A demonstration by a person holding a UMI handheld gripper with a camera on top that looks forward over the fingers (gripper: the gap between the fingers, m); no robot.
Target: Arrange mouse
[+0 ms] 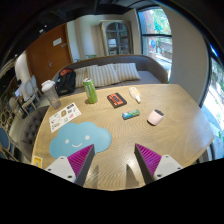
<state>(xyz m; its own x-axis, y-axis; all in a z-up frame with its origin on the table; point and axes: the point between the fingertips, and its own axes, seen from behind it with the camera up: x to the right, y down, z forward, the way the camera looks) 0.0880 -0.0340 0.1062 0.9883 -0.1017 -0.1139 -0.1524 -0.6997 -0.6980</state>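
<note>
A small white mouse (135, 94) lies on the far side of the round wooden table (175, 135), well beyond my fingers. A blue cloud-shaped mouse pad (78, 138) with a smiling face lies on the near left of the table, just ahead of my left finger. My gripper (113, 165) is open and empty, held above the near edge of the table, its magenta pads (79, 157) spread wide apart. Nothing stands between the fingers.
On the table are a green bottle (90, 91), a dark flat box (117, 99), a small teal item (130, 114), a pale cup (155, 117), a printed sheet (64, 117) and a white jug (48, 92). A grey sofa (115, 72) stands behind.
</note>
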